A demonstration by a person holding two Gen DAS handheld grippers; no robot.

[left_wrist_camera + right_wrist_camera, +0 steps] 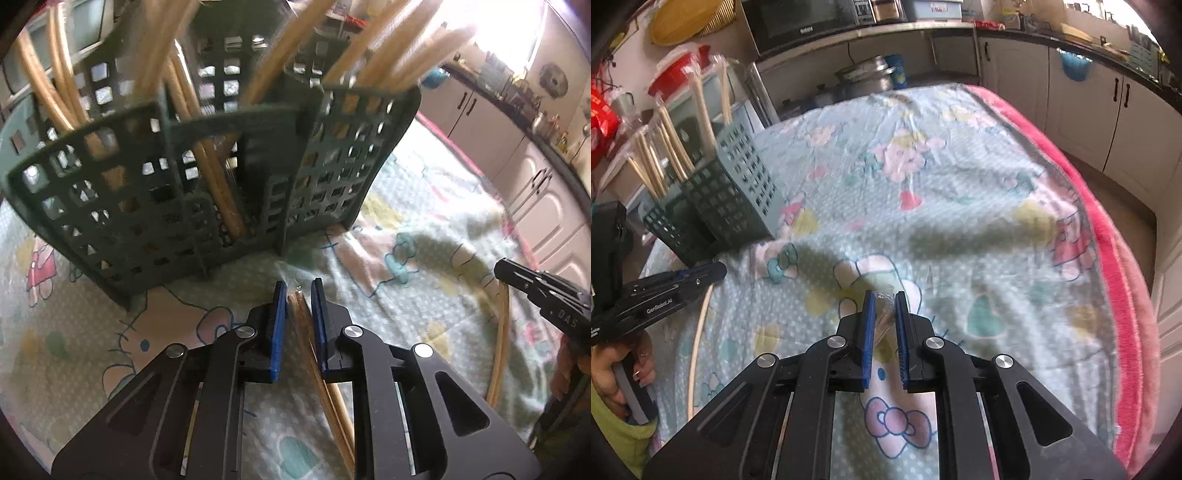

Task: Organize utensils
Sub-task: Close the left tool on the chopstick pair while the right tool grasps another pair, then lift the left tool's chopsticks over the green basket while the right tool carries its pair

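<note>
Left wrist view — left gripper (298,286) clamps wrapped chopsticks (306,325) just before the green basket (110,206); right gripper (884,295), far right, pinches another wrapped pair (884,314) over the tablecloth (960,184).

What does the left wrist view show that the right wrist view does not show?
Only the left wrist view shows the green basket's front compartments close up. Only the right wrist view shows the microwave and the pink blanket edge. Both show the basket, the chopsticks in it, the patterned cloth, and each gripper, left and right, shut on wrapped chopsticks.
</note>
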